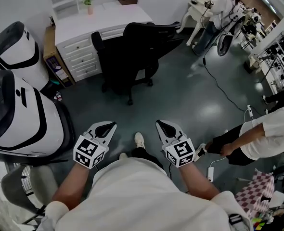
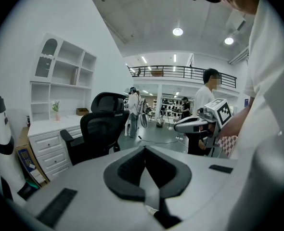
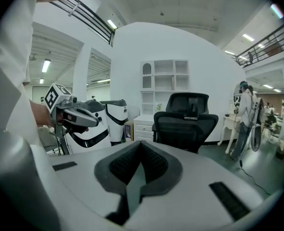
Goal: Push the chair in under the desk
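A black office chair (image 1: 132, 52) stands on the grey floor in front of a white desk (image 1: 103, 18) with drawers, its back turned toward me. It also shows in the left gripper view as the chair (image 2: 101, 129) and in the right gripper view as the chair (image 3: 186, 121). My left gripper (image 1: 108, 125) and right gripper (image 1: 162, 124) are held low near my body, well short of the chair. Both are shut with nothing between their jaws.
Two large white-and-black machines (image 1: 21, 114) stand at the left. A seated person (image 1: 257, 138) is at the right, and another person (image 1: 219, 13) stands by a white table at the back right. A cable (image 1: 224, 88) runs across the floor.
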